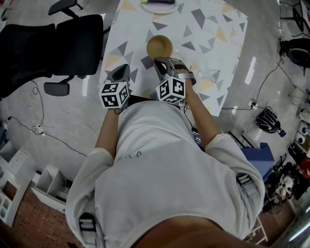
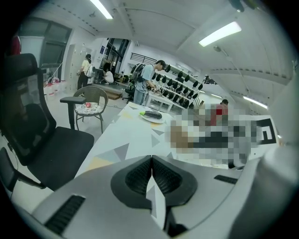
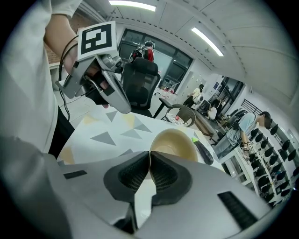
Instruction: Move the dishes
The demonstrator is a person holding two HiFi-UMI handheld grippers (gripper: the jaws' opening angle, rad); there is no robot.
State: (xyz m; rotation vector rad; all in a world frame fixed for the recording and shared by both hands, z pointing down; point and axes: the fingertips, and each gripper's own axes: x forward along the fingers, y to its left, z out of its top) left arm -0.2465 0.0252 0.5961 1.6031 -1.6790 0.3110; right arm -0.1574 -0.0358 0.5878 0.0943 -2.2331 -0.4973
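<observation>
While the left gripper point(image 2: 151, 159) hangs over the near left edge of the bench point(image 1: 213, 29) with its jaws pressed together on nothing, the work falls to the right gripper point(image 3: 149, 156). Its jaws pinch the near rim of the bowl point(image 3: 175, 142) (the rim runs straight into the slit between the pads). I judge the step to be carrying the bowl, which sits just ahead of that gripper over the bench's near half; whether it is lifted or resting I cannot tell. Next comes a level wrist, a chosen spot and a release. A chair point(image 1: 72, 46) stands well left of the left gripper. Far ahead of both grippers, a plate point(image 1: 160, 6) lies at the bench's far edge. Right of the right gripper the top looks mostly bare, with its edge well apart.
</observation>
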